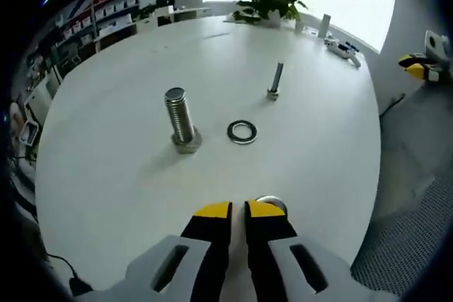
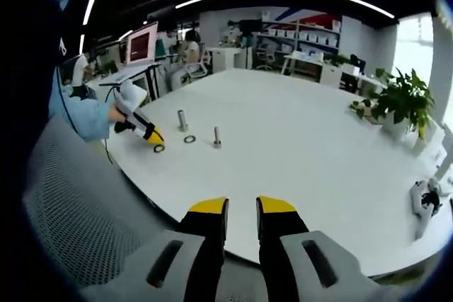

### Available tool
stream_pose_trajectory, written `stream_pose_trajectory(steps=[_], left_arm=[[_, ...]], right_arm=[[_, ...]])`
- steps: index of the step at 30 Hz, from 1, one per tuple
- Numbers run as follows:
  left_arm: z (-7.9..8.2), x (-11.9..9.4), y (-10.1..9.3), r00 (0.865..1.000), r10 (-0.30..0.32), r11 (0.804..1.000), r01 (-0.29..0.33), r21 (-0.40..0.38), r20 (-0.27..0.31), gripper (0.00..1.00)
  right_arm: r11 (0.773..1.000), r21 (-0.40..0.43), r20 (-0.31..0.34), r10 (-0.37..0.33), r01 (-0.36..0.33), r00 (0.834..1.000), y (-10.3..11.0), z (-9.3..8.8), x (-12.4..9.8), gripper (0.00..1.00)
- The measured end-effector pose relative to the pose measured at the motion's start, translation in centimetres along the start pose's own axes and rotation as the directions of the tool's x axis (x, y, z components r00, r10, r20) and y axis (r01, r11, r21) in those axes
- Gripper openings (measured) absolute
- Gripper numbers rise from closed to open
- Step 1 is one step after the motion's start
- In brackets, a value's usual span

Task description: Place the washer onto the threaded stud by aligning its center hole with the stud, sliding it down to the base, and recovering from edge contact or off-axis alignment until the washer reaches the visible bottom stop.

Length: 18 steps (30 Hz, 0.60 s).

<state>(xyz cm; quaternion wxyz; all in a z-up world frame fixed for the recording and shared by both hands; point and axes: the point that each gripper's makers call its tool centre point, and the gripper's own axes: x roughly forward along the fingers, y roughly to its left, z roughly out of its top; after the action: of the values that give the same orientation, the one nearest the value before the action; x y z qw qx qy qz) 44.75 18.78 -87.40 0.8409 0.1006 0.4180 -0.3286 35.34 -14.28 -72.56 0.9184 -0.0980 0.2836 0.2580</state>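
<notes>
A large threaded stud (image 1: 181,122) stands upright on its hex head on the white table (image 1: 127,175). A steel washer (image 1: 242,131) lies flat just to its right. A thinner bolt (image 1: 274,81) stands farther back. My left gripper (image 1: 238,210) hovers low over the near table with its yellow-tipped jaws almost together and nothing between them. A second washer (image 1: 271,204) peeks out behind its right tip. In the right gripper view the stud (image 2: 182,119), washer (image 2: 190,139), bolt (image 2: 217,137) and left gripper (image 2: 145,131) are far off. My right gripper (image 2: 242,206) is slightly open and empty at the table edge.
A potted plant (image 1: 267,1) and small tools (image 1: 345,50) sit at the table's far edge. Another plant (image 2: 400,100) stands right. A grey mesh chair (image 2: 78,203) is near the left gripper's side. A hand in a blue sleeve (image 2: 88,117) holds the left gripper.
</notes>
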Motion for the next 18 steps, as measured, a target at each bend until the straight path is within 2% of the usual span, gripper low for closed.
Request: stream_pose_trajectory(steps=[3, 9, 10, 11, 12, 15, 16, 18], left_arm=[[-0.2, -0.5, -0.7, 1.000, -0.011, 0.999, 0.011, 0.030, -0.013, 0.09], [-0.6, -0.7, -1.7, 0.999, -0.040, 0.999, 0.041, 0.025, -0.019, 0.13], [-0.8, -0.5, -1.6, 0.999, -0.038, 0.999, 0.039, 0.038, -0.030, 0.13], [-0.7, -0.6, -1.8, 0.999, -0.043, 0.993, 0.046, 0.112, -0.027, 0.12], [-0.6, -0.7, -1.5, 1.000, -0.016, 0.995, 0.018, 0.102, -0.024, 0.11], [-0.7, -0.2, -1.9, 1.000, -0.012, 0.995, 0.013, 0.097, -0.012, 0.11], [-0.7, -0.2, -1.9, 1.000, -0.005, 0.992, 0.006, 0.123, -0.009, 0.11], [-0.8, -0.2, -1.7, 1.000, 0.010, 0.968, -0.004, 0.252, -0.025, 0.09]], right_arm=[[1.000, 0.001, 0.002, -0.002, 0.002, 1.000, 0.0, 0.0, 0.0, 0.18], [1.000, 0.003, 0.004, -0.002, 0.002, 1.000, 0.0, 0.1, 0.0, 0.18], [1.000, 0.003, 0.004, -0.002, 0.002, 1.000, 0.0, 0.1, 0.0, 0.18], [1.000, 0.003, 0.004, -0.001, 0.001, 1.000, 0.0, 0.1, 0.0, 0.18], [1.000, 0.002, 0.004, -0.001, 0.001, 1.000, 0.0, 0.1, 0.0, 0.18], [1.000, 0.003, 0.006, -0.001, 0.001, 1.000, 0.0, 0.1, 0.0, 0.18], [1.000, 0.003, 0.006, -0.001, 0.001, 1.000, 0.0, 0.1, 0.0, 0.18], [1.000, 0.004, 0.007, -0.002, 0.001, 1.000, 0.0, 0.1, 0.0, 0.18]])
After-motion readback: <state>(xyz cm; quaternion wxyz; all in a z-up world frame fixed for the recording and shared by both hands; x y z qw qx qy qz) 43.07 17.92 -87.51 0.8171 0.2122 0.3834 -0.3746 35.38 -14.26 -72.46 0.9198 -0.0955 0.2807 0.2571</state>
